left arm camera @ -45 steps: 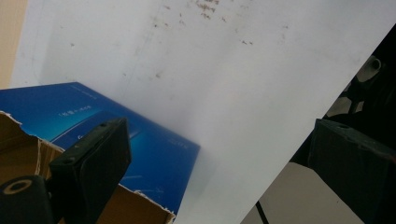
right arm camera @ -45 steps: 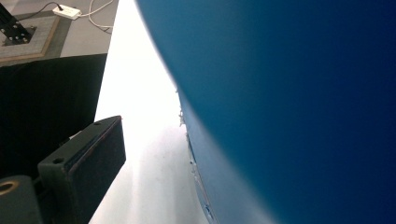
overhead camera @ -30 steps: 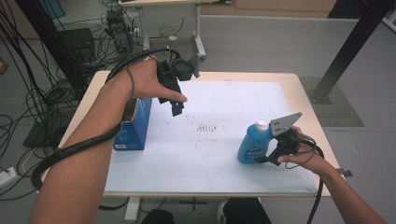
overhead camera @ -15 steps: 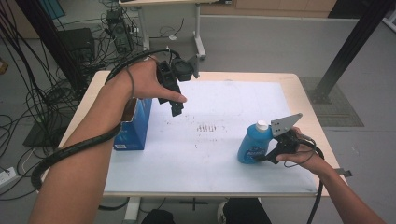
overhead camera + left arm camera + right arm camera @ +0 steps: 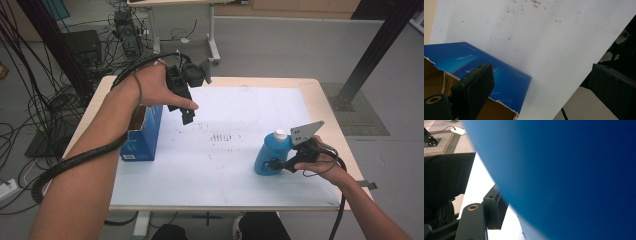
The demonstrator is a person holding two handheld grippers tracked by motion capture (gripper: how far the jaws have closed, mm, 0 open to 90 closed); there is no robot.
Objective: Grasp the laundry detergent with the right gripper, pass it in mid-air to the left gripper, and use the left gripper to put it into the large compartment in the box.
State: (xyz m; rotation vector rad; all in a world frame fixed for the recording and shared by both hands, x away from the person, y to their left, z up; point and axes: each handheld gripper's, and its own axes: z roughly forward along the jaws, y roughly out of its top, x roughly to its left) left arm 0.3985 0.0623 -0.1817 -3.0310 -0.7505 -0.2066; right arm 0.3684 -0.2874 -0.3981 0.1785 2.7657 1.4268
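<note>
A blue bottle with a white cap stands upright at the right of the white table sheet. My right gripper comes in from the right and is shut on its lower body. In the right gripper view the blue bottle is very close, with one black jaw against its left edge and the other jaw hidden behind it. My left gripper hangs in the air over the left half of the table, open and holding nothing. Its jaws stand wide apart in the left gripper view, above an open blue box.
The blue box stands near the table's left edge, its torn cardboard top open. The white sheet carries small dark marks at its middle. Cables and equipment lie on the floor at the left, and a black post stands at the far right.
</note>
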